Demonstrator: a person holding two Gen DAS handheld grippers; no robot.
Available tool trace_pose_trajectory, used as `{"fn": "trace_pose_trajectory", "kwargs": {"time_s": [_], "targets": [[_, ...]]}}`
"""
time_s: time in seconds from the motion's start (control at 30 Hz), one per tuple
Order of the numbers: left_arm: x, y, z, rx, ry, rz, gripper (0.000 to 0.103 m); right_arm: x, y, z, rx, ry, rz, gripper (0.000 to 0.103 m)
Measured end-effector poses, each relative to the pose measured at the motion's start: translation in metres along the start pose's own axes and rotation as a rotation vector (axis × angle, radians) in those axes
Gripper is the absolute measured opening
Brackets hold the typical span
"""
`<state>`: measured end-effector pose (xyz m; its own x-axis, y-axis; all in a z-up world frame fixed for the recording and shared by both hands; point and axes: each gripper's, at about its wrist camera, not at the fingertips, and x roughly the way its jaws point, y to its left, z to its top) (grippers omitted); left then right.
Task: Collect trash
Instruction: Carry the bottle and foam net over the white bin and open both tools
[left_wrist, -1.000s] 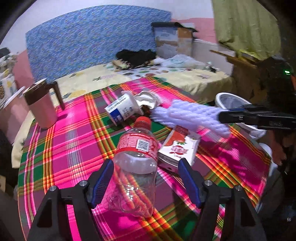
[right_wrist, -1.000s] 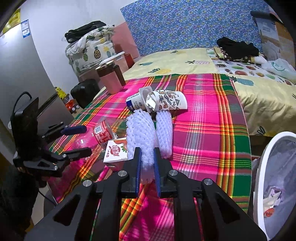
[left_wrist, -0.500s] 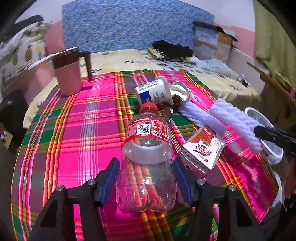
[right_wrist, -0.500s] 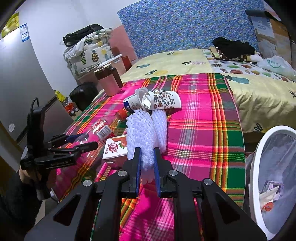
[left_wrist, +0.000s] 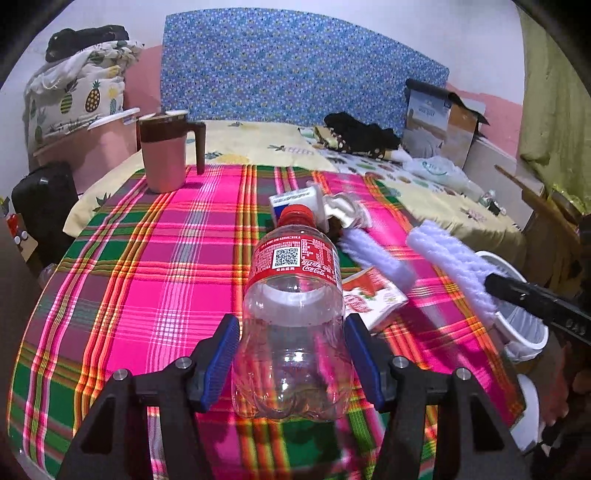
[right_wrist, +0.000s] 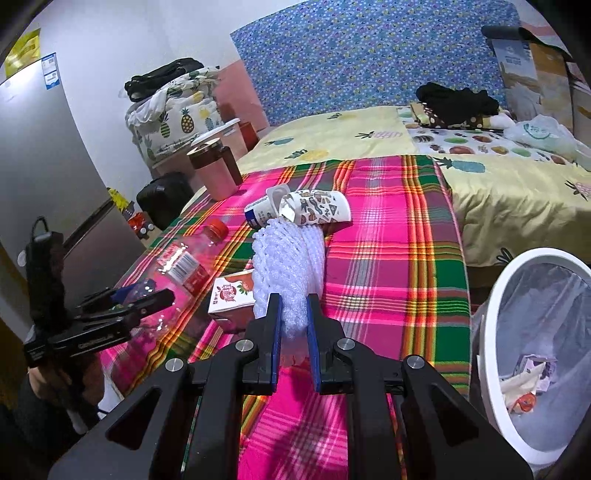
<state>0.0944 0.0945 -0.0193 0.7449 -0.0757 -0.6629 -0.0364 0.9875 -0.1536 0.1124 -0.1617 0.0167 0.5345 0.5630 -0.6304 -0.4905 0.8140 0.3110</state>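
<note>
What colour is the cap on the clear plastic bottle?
Red cap on the clear plastic bottle; clearest in the left wrist view.

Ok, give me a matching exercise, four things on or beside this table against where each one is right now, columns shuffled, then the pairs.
Things:
1. plastic bottle
2. white foam net
3. pink mug
4. juice carton

Places:
A. standing at the table's far corner
B. lying flat on the plaid cloth
C. clamped in the right gripper
D. between the fingers of the left gripper

Pairs: 1-D, 2-C, 3-A, 4-B
</note>
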Motion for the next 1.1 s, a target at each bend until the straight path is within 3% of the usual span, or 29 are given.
{"fn": "trace_pose_trajectory", "kwargs": {"time_s": [0.37, 1.1], "targets": [[-0.013, -0.043, 0.0, 0.028, -0.008, -0.065, 0.059, -0.019, -0.013, -0.006, 0.027, -0.024, -0.037, 0.013], [0.018, -0.161, -0.001, 0.175, 0.048, -0.247, 0.059, -0.065, -0.067, -0.023, 0.156, -0.092, -0.185, 0.013]]}}
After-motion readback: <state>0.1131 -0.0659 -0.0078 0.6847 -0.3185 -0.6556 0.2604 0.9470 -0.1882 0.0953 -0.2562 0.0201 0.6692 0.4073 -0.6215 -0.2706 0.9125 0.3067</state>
